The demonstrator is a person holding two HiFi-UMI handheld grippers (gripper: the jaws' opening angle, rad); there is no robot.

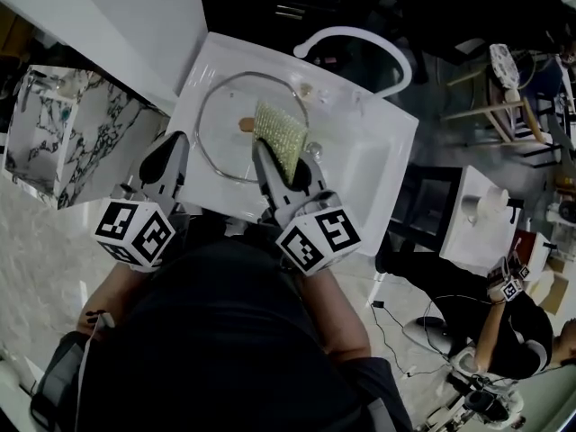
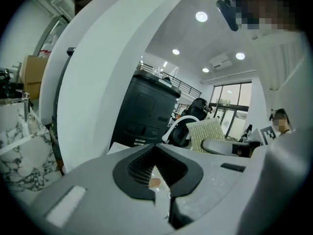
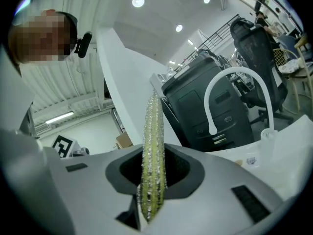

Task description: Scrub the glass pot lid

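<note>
Nearest the camera, on the near side of the sink [image 1: 382, 165], both forearms reach forward from the dark-clothed body, bent at the elbow, each hand hidden behind the marker cube of its tool. The left gripper [image 1: 173, 148] points down and forward over the sink's near-left edge, its tips at the left rim of the lid [image 1: 220, 120]. In its own view the jaws of the left gripper [image 2: 161, 185] are drawn almost together, with only a thin pale sliver between them; whether they pinch the lid's rim cannot be determined. The right gripper [image 1: 286, 165] is angled forward and down over the sink's near edge, toward the middle of the basin. Its jaws are clamped on a yellow-green sponge [image 1: 275, 129], which stands on edge between the jaws in the right gripper view [image 3: 152, 155]. The sponge sits over the right part of the lid. The lid is glass, round, lying flat in the left half of the basin. At the sink's far edge a white curved tap [image 1: 360, 39] arches over the basin. A marble-patterned block [image 1: 63, 142] stands left of the sink.
</note>
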